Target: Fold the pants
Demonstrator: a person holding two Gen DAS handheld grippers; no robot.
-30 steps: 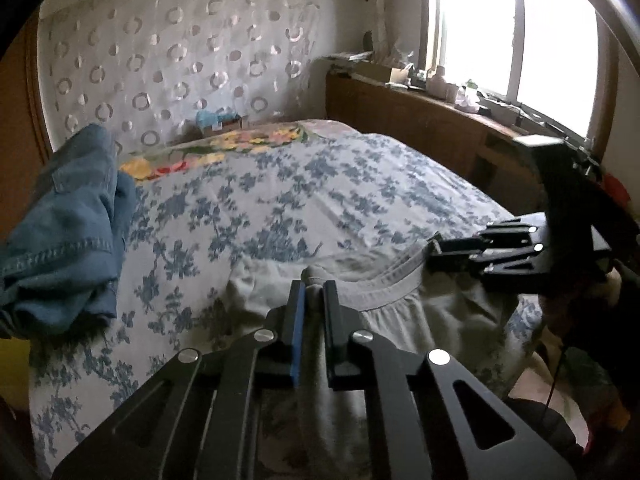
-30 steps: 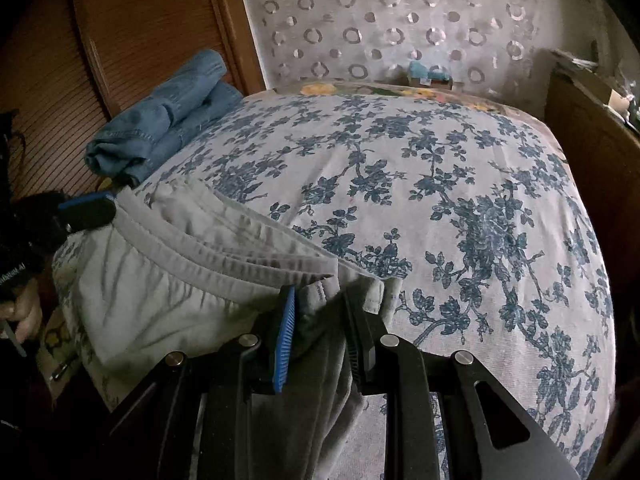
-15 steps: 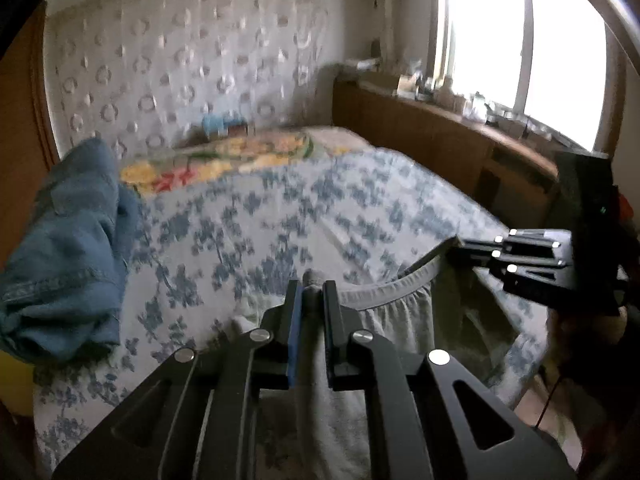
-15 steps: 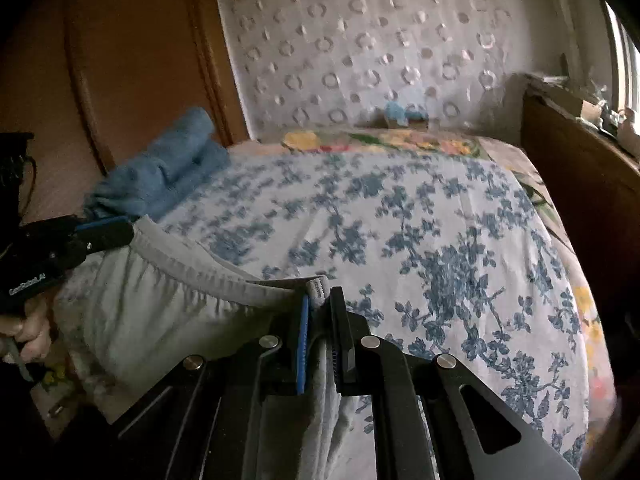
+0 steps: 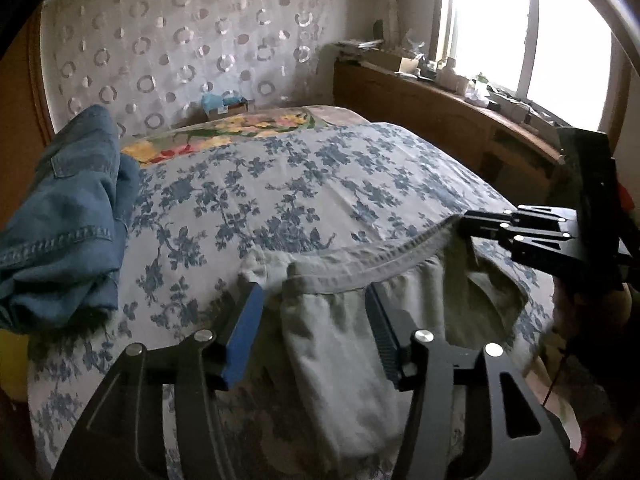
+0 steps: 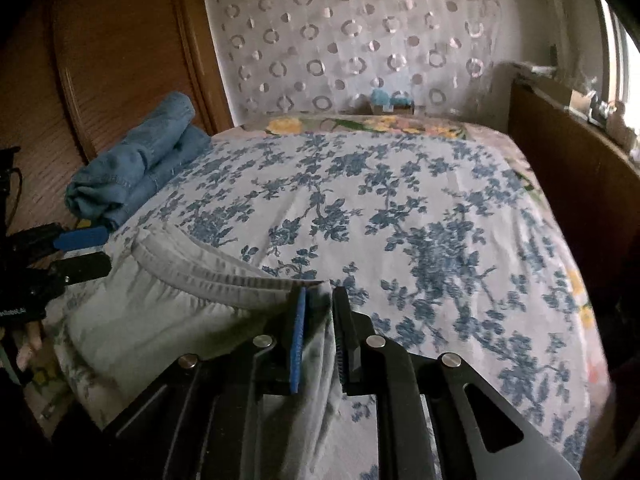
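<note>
Letting go is the news: the left gripper [image 5: 314, 320], which a second ago was clamped on the waistband of the pale grey-green pants [image 5: 344, 344], now has its fingers [image 5: 244, 332] spread wide, with the cloth lying loose between them and touching neither pad as far as the left wrist view shows. The right gripper [image 6: 318, 336] has not followed; its fingers [image 6: 298, 344] are pressed together on the other end of the waistband [image 6: 224, 276], and from the left wrist view that band runs up taut to it at the right. The pants themselves lie at the near edge of the bed [image 6: 400, 208], waist end on the blue-flowered sheet and the rest hanging down over the edge toward the cameras. A folded pair of blue jeans [image 5: 68, 216] sits well apart at the far left of the bed and is not involved. My reading is that the waist has been set down where wanted on the left side, and the freed left gripper is ready to take a new hold, perhaps lower on a leg, though the legs are out of sight below. With only one end held, the loose corner could slide off the mattress if the right gripper pulls.
</note>
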